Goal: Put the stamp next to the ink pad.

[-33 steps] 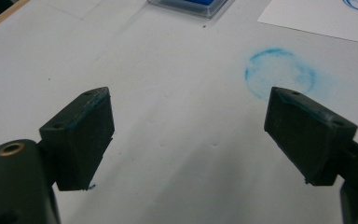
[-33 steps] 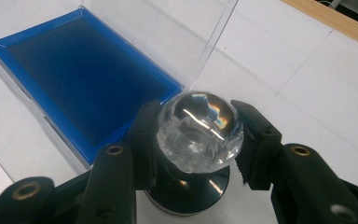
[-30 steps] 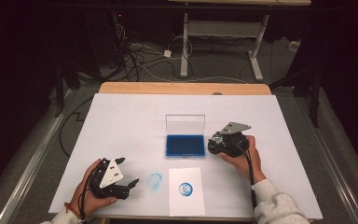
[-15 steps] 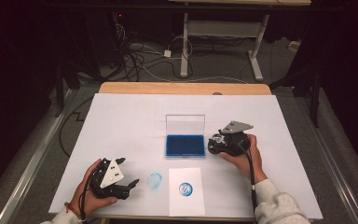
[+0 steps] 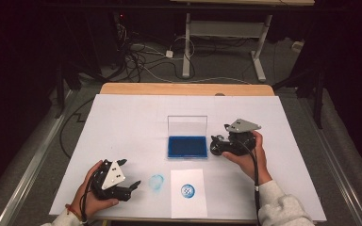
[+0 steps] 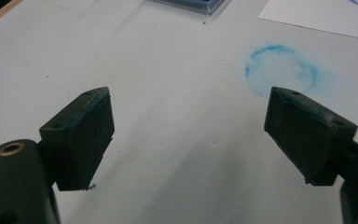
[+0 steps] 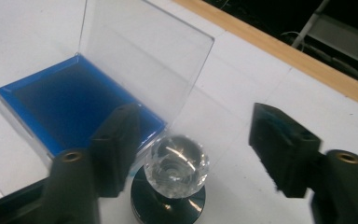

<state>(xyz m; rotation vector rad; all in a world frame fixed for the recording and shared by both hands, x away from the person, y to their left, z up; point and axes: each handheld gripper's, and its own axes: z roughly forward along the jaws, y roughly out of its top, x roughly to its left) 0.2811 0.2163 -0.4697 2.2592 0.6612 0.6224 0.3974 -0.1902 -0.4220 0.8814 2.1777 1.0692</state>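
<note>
Your right gripper has just been opening; its jaws stand apart around the stamp, which stands upright just beside the ink pad. Your left gripper is wide apart, near the blue ring mark, well apart from the ink pad.

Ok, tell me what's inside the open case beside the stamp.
The open case holds a dark blue ink pad; its clear lid stands upright behind. The near corner is hidden behind the right gripper and the stamp's crystal knob.
</note>
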